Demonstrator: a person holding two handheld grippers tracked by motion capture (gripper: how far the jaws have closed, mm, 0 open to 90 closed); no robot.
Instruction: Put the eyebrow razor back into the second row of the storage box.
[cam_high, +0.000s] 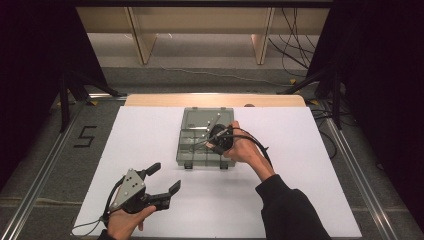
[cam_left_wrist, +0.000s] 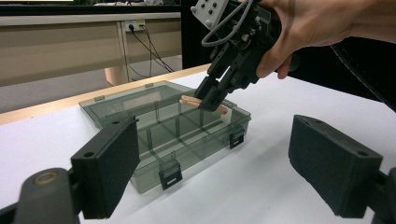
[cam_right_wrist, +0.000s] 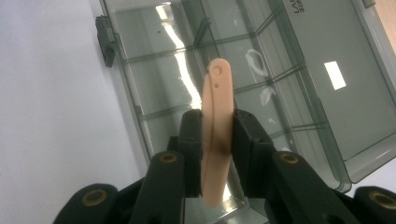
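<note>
Holding a slim peach-coloured strip (cam_right_wrist: 217, 135) between its pads, my right tool (cam_right_wrist: 217, 140) hangs over the open compartment box (cam_high: 192, 157) at mid-surface. Seen along the tool, the strip's long axis runs toward twelve o'clock, roughly lining up with the long dividers below, so I judge lowering it straight into a slot is what counts. My left tool (cam_high: 165, 179) rests with jaws wide and empty at about seven o'clock from the box, well apart on the white surface (cam_high: 300, 150).

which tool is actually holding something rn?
The right tool, over the open compartment box: its jaws are clamped on a flat peach-coloured piece. The left tool hovers over the white table, jaws wide apart, nothing between them.
</note>
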